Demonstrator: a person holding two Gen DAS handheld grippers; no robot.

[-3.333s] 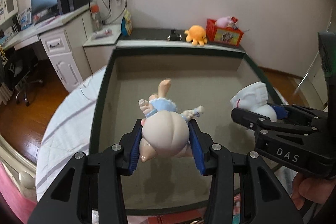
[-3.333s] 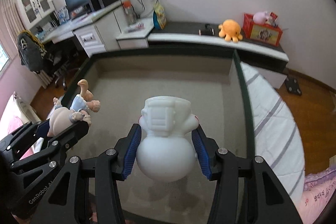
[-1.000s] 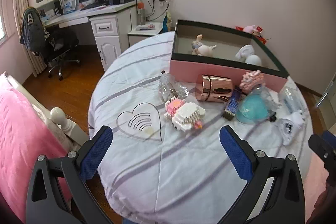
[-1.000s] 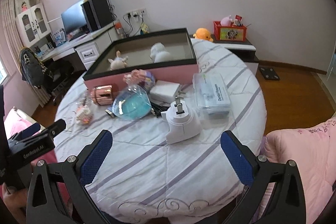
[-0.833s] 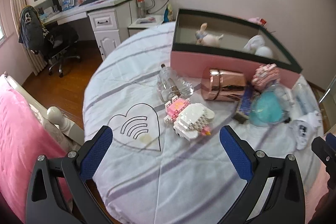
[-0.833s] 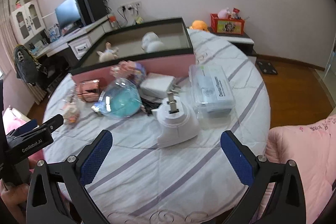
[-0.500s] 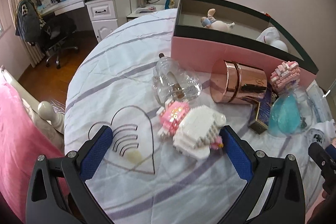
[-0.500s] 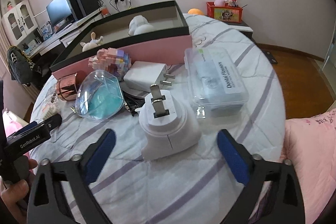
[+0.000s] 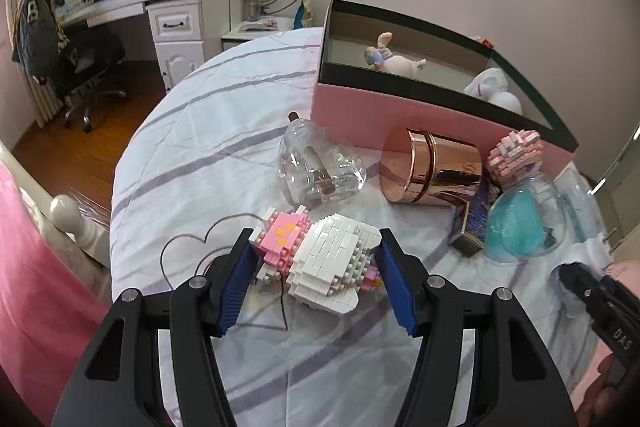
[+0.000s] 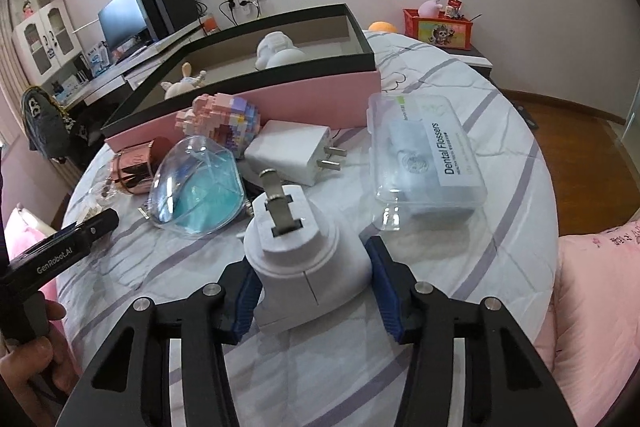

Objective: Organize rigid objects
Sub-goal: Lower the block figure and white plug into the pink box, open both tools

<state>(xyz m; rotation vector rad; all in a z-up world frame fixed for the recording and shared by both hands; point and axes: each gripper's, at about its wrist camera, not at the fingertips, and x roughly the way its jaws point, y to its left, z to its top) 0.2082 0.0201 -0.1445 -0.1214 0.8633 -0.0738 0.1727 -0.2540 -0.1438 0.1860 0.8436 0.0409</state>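
You're at the pick-up step w/ both hands. Left gripper (image 9: 316, 279) has its jaws apart, straddling the brick toy (image 9: 320, 261) on the table (image 9: 192, 131) — pads close to each side, not yet squeezing as far as I can tell. Right gripper (image 10: 310, 289) is likewise spread around the white plug (image 10: 300, 251); left pad looks about touching, right has a gap. The box (image 9: 400, 107) sits at the far edge, two figurines already in it. Next: close both, check grip, lift clear of the clutter, carry to the box.
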